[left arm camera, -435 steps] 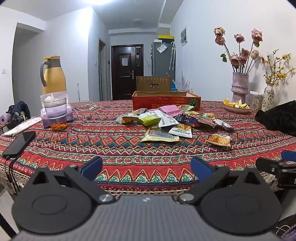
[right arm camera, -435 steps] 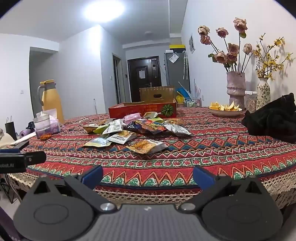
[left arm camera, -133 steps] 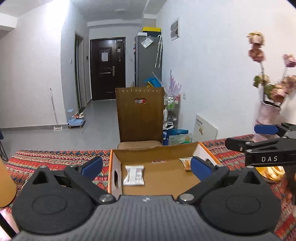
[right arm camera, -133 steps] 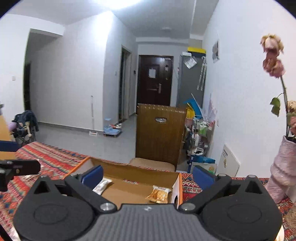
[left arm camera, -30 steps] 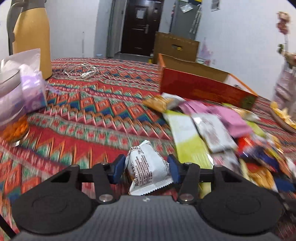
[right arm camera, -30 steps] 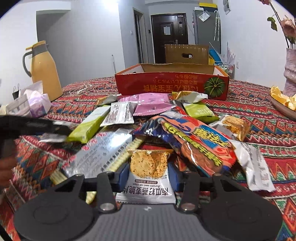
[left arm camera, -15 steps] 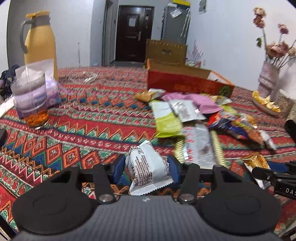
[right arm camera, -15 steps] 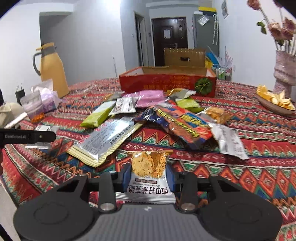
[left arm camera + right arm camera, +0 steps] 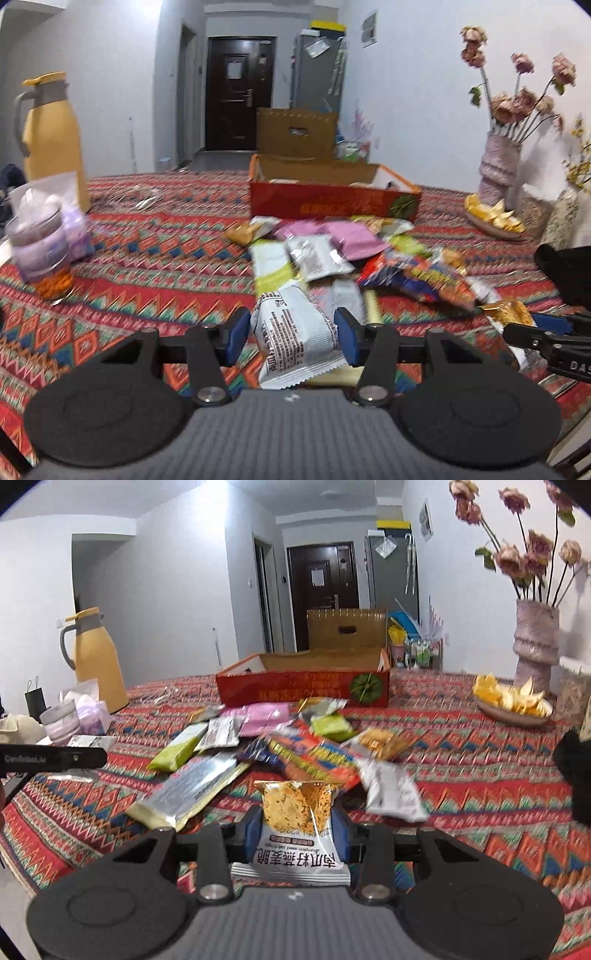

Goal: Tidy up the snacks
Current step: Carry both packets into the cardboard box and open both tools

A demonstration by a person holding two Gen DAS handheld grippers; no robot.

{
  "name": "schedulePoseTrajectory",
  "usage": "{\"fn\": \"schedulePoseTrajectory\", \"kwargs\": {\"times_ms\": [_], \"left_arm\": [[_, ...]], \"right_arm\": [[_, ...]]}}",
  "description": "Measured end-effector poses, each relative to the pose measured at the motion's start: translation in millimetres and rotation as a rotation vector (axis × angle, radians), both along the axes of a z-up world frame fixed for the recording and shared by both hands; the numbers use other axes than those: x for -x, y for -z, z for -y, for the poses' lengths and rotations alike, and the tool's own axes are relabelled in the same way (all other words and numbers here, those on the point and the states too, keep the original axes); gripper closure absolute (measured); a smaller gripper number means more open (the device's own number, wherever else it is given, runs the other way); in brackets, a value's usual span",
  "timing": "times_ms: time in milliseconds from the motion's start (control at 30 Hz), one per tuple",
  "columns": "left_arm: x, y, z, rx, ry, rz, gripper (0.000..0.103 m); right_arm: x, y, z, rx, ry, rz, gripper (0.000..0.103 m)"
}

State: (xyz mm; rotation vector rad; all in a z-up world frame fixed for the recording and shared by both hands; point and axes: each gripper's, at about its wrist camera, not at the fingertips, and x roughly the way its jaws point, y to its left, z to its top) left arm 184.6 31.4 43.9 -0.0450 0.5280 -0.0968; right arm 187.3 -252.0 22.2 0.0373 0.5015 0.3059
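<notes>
My left claw [image 9: 290, 335] is clamped on a crinkled white foil snack packet [image 9: 295, 339], low in the frame's centre. My right claw [image 9: 296, 833] pinches a white-and-gold cracker packet [image 9: 297, 830]. Beyond both, loose snack packets [image 9: 295, 746] litter the patterned red worktop [image 9: 147, 258]; the open red cardboard box [image 9: 303, 686] sits behind them at mid-frame.

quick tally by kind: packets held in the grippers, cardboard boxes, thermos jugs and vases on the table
held snack packets: 2 (white packet in left gripper, yellow crisp packet in right gripper)
red cardboard box: 1
yellow thermos jug: 1
vases: 2 (pink vase, speckled vase)
total: 6
</notes>
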Motion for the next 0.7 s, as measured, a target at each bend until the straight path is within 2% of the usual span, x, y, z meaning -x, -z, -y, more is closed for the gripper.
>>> {"fn": "schedulePoseTrajectory", "kwargs": {"times_ms": [133, 333, 533, 700], "left_arm": [[-18.0, -20.0, 3.9, 0.007, 0.049, 0.032, 0.052], [-65.8, -38.8, 13.0, -0.031, 0.086, 0.076, 0.052], [-127.6, -52.9, 15.9, -0.027, 0.106, 0.097, 0.052], [-181.8, -59.3, 15.6, -0.006, 0.112, 0.098, 0.052]], "right_arm": [[-16.1, -18.3, 9.3, 0.022, -0.011, 0.046, 0.064], [-58.6, -43.8, 17.4, 0.076, -0.026, 0.103, 0.064], [-120.1, -65.3, 15.6, 0.071, -0.039, 0.141, 0.064], [-182.4, -74.4, 10.1, 0.052, -0.050, 0.139, 0.064]]}}
